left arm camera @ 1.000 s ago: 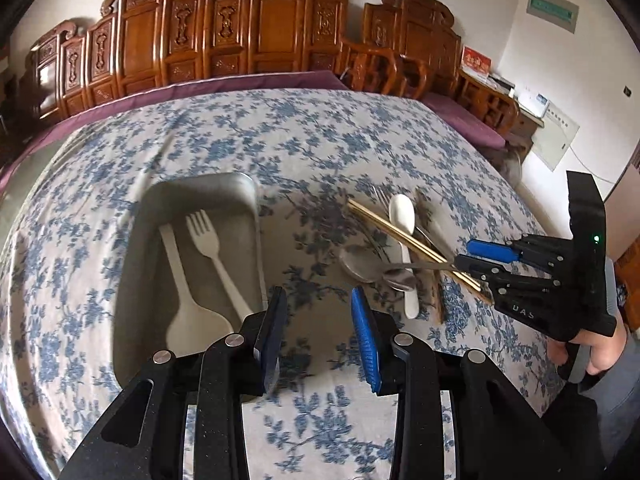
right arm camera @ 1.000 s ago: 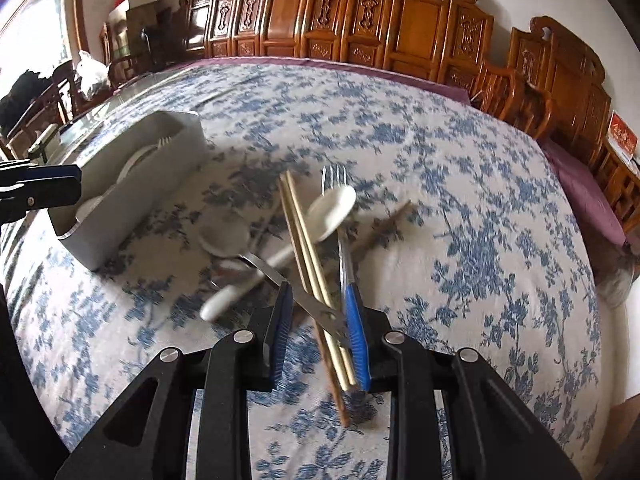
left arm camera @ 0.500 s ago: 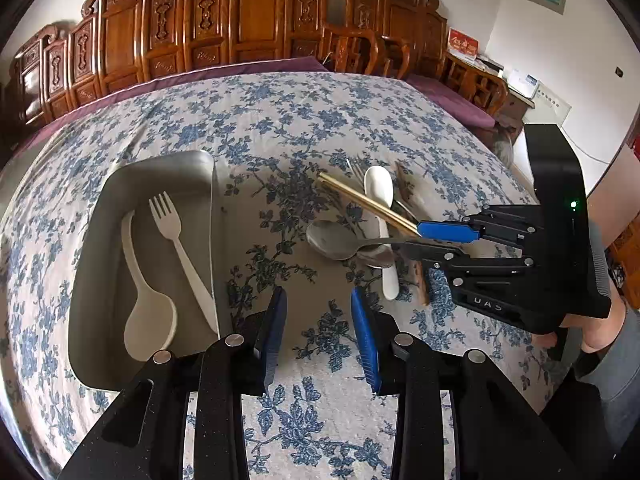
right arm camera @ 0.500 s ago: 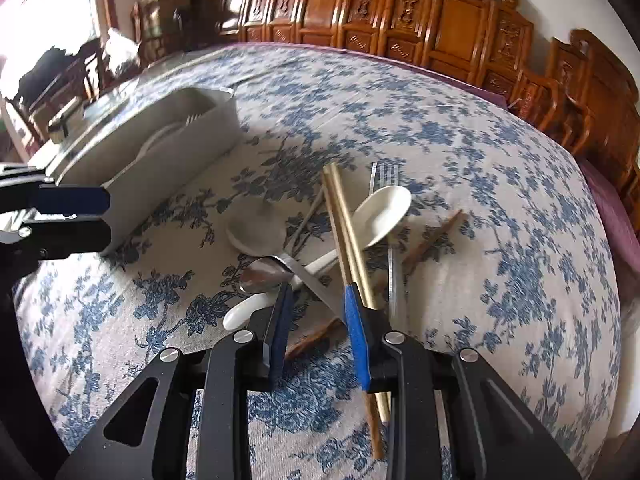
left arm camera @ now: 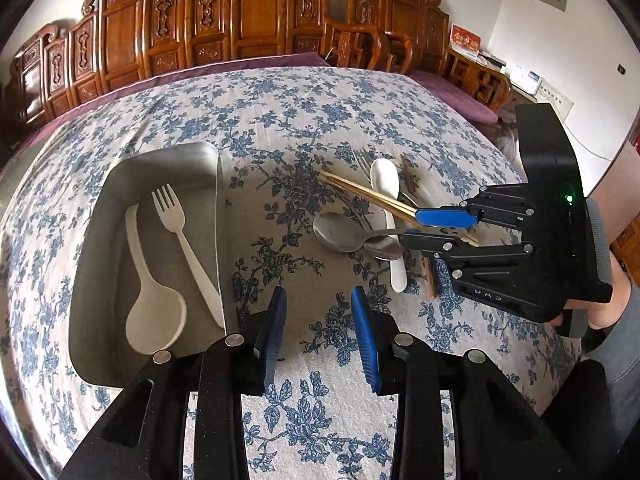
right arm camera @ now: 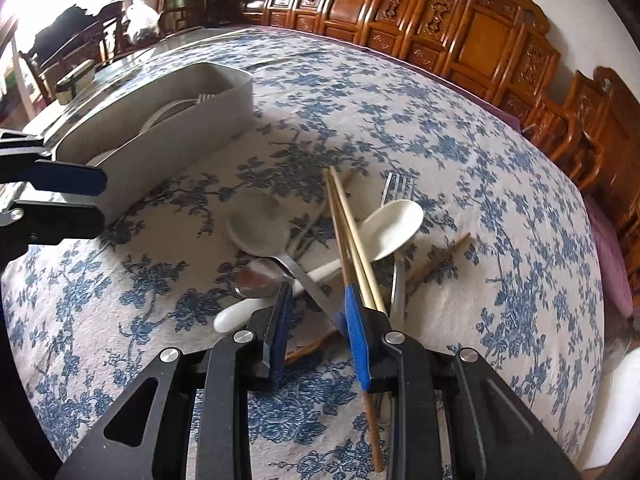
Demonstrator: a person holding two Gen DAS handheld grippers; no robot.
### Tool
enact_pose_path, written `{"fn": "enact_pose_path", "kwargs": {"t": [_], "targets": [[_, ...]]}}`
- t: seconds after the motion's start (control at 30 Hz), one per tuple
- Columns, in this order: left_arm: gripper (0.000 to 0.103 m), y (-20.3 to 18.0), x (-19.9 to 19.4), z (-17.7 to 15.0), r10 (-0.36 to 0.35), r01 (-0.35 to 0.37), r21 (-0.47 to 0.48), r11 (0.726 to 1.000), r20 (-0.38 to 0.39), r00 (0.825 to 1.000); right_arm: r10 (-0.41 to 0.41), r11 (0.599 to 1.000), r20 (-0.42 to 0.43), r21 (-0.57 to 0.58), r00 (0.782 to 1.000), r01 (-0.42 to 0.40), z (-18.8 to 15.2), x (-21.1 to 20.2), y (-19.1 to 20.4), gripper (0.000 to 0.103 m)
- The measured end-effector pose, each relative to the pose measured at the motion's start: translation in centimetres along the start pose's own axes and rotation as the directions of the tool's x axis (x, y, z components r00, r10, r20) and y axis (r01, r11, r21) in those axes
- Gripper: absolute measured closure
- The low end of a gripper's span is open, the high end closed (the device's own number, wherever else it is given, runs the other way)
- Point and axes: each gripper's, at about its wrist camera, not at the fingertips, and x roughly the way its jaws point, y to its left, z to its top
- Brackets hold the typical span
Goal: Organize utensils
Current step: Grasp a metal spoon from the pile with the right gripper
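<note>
the counter (left arm camera: 320, 104) is covered by a blue-flowered cloth, and carved wooden chairs (left arm camera: 256, 12) are lined along the wall behind it. a grey tray (left arm camera: 92, 248) is set on the left part of the cloth; a white plastic spoon (left arm camera: 152, 308) and a white plastic fork (left arm camera: 184, 248) are laid side by side inside it. the left gripper (left arm camera: 318, 328) is held over the bare cloth just beside the tray's right wall, its fingers parted with nothing between them. to the right, a heap of utensils is left on the cloth: a pair of chopsticks (right arm camera: 352, 240), a white spoon (right arm camera: 392, 228), two metal spoons (right arm camera: 260, 232) and a metal fork (right arm camera: 396, 192), crossed over one another. the right gripper (right arm camera: 316, 312) is lowered onto this heap, its fingers spread around a metal spoon's handle, and the chopsticks are passed along the outside of the blue finger; no pressing grip can be made out.
</note>
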Motion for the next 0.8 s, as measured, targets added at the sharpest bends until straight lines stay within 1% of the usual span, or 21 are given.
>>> {"fn": "enact_pose_path", "kwargs": {"t": [0.07, 0.13, 0.17, 0.2, 0.3, 0.4, 0.47, 0.53, 0.6, 0.67, 0.73, 0.8], "targets": [[0.072, 0.0, 0.1, 0.0, 0.000, 0.000, 0.000, 1.000, -0.003, 1.000, -0.020, 1.000, -0.019, -0.011, 1.000, 0.020, -0.1, 0.5, 0.0, 0.074], [0.072, 0.0, 0.1, 0.0, 0.000, 0.000, 0.001, 1.000, -0.003, 1.000, -0.018, 1.000, -0.020, -0.002, 1.000, 0.018, -0.1, 0.6, -0.2, 0.076], [0.072, 0.0, 0.1, 0.0, 0.000, 0.000, 0.002, 1.000, -0.003, 1.000, -0.012, 1.000, -0.020, 0.004, 1.000, 0.012, 0.0, 0.6, -0.3, 0.082], [0.072, 0.0, 0.1, 0.0, 0.001, -0.001, 0.002, 1.000, -0.003, 1.000, -0.004, 1.000, -0.020, 0.006, 1.000, 0.004, 0.0, 0.6, -0.3, 0.084], [0.072, 0.0, 0.1, -0.1, 0.000, 0.000, 0.000, 1.000, -0.004, 1.000, 0.003, 1.000, -0.031, -0.018, 1.000, -0.004, -0.1, 0.7, 0.2, 0.084], [0.072, -0.1, 0.2, -0.1, 0.000, 0.000, 0.002, 1.000, -0.008, 1.000, 0.021, 1.000, -0.061, -0.009, 0.998, -0.021, -0.1, 1.3, 0.1, 0.085], [0.072, -0.2, 0.3, -0.2, 0.000, 0.000, 0.006, 1.000, -0.011, 1.000, 0.031, 1.000, -0.059, 0.004, 0.998, -0.031, 0.0, 1.4, -0.2, 0.085], [0.072, -0.3, 0.3, -0.2, 0.000, 0.000, 0.011, 1.000, -0.013, 1.000, 0.023, 1.000, -0.059, 0.004, 0.998, -0.023, 0.1, 1.6, -0.1, 0.086], [0.072, -0.4, 0.4, -0.2, 0.002, -0.002, 0.013, 1.000, -0.014, 1.000, 0.021, 1.000, -0.059, 0.004, 0.998, -0.021, 0.1, 1.6, 0.1, 0.089], [0.072, -0.4, 0.5, -0.2, 0.004, -0.004, 0.013, 1.000, -0.016, 1.000, 0.019, 1.000, -0.056, 0.001, 0.998, -0.019, 0.0, 1.5, 0.2, 0.095], [0.072, -0.4, 0.6, -0.2, 0.009, -0.009, 0.012, 1.000, -0.017, 1.000, 0.017, 1.000, -0.045, 0.007, 0.999, -0.017, -0.1, 1.1, 0.3, 0.095], [0.072, -0.4, 0.7, -0.2, 0.014, -0.013, 0.011, 1.000, -0.017, 1.000, 0.026, 0.998, -0.010, 0.054, 1.000, -0.026, 0.0, 0.1, -0.4, 0.097]]}}
